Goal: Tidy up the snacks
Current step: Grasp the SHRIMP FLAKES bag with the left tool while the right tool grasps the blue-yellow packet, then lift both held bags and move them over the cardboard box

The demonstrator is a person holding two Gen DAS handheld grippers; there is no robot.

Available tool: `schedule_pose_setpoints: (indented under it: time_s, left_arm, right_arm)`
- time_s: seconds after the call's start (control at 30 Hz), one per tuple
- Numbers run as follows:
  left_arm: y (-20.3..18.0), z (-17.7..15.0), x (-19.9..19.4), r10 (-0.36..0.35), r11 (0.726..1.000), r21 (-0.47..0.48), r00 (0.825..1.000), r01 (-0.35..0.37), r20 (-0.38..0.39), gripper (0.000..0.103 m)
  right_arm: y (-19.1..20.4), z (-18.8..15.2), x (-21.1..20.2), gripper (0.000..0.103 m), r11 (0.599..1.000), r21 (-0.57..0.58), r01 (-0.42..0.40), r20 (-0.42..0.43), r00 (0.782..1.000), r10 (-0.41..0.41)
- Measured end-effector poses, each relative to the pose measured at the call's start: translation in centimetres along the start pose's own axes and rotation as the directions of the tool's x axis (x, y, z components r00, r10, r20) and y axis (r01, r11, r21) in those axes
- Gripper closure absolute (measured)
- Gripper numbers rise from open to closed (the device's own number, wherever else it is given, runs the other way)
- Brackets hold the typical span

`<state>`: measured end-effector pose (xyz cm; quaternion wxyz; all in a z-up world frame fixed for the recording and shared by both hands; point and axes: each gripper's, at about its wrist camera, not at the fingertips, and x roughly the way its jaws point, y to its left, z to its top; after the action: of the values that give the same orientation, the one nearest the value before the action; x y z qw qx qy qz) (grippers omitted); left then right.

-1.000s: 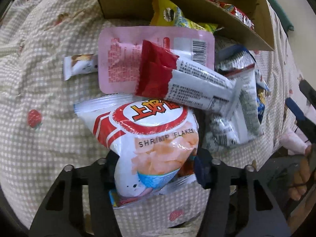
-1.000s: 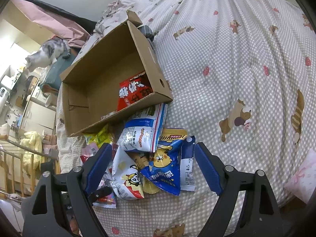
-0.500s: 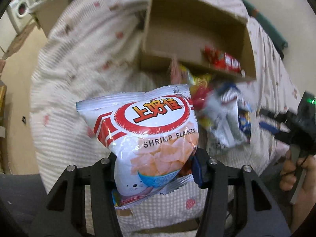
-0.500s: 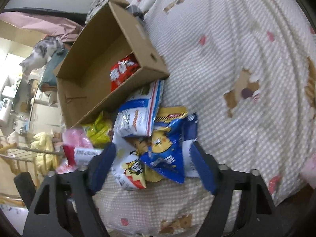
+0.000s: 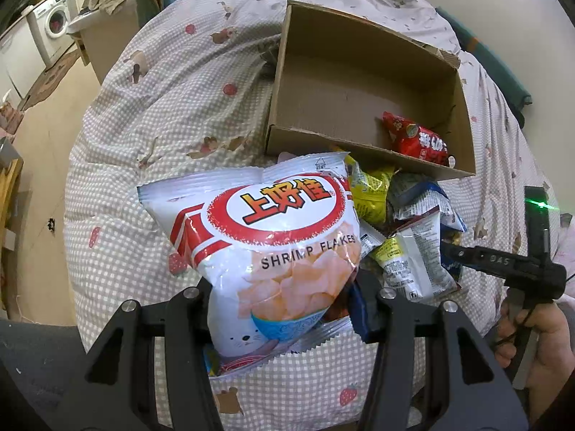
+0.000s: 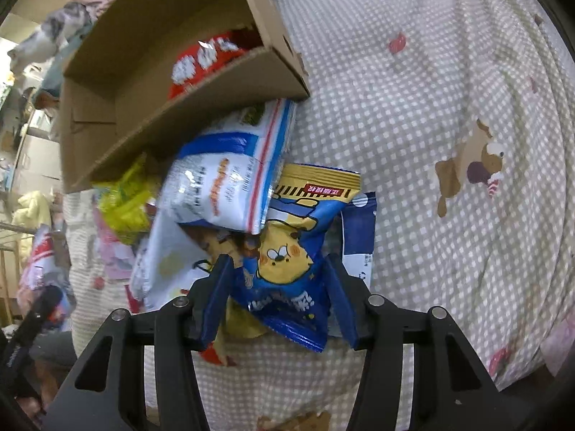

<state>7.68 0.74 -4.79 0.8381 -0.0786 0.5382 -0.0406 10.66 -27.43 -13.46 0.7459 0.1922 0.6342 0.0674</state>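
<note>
Left gripper (image 5: pixel 284 309) clamped the shrimp flakes bag (image 5: pixel 266 248); right gripper (image 6: pixel 278 301) half open, fingers straddling the blue snack bag (image 6: pixel 287 273), grip unclear.

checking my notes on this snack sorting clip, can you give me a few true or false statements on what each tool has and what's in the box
1. The left tool is shut on the shrimp flakes bag. True.
2. The cardboard box holds nothing. False: one red snack packet lies in it.
3. The right tool has its fingers on either side of the blue cartoon snack bag. True.
4. The shrimp flakes bag is already inside the box. False: it is outside the box, in the left tool.
5. The snack pile lies on a wooden table. False: it lies on a checked bedspread beside the box.
</note>
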Motion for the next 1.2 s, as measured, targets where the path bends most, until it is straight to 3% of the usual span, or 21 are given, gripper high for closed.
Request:
schedule_pose_setpoints:
  time_s: [0.07,0.2,0.43,0.57,0.77,0.9,1.0,1.2]
  left_arm:
    - [0.0,0.0,0.0,-0.002,1.000,0.000,1.000,0.002,-0.001,0.054]
    - [0.1,0.0,0.1,-0.014,1.000,-0.011,1.000,0.014,-0.009,0.054]
    - [-0.2,-0.1,0.3,-0.019,1.000,0.001,1.000,0.019,-0.015,0.054]
    - [-0.4,-0.2,0.3,-0.008,1.000,0.011,1.000,0.008,-0.009,0.054]
    - [0.2,-0.4,0.0,0.021,1.000,0.007,1.000,-0.021,0.004,0.054]
    - [0.9,-0.4,-0.1,0.035,0.999,-0.005,0.999,-0.035,0.005,0.054]
    - [1.1,-0.3,-0.5,0.042,0.999,-0.008,0.999,-0.041,0.017,0.054]
    - [0.6,0.8,-2.3,0.058,0.998,0.020,0.994,-0.060,0.089,0.054]
  right_arm:
    - [0.5,-0.2,0.1,0.059,0.999,-0.029,0.015,0.000,1.000,-0.015]
    - [0.7,-1.2,-1.0,0.067,0.999,-0.048,-0.006,0.025,1.000,0.008]
    - [0.3,-3.1,-4.5,0.068,0.997,-0.051,-0.049,0.110,0.992,0.055]
    - [-0.1,-3.7,-7.2,0.068,0.992,-0.045,-0.121,0.209,0.969,0.128]
    - [-0.7,-3.9,-9.5,0.069,0.998,-0.040,-0.050,0.314,0.948,0.060]
    - [-1.7,-3.6,-10.9,0.069,0.998,-0.037,-0.053,0.352,0.934,0.062]
    - [-2.7,-4.0,-12.4,0.070,0.998,-0.028,-0.062,0.398,0.915,0.067]
    - [-2.8,-3.6,-15.3,0.077,0.985,-0.041,-0.166,0.529,0.833,0.163]
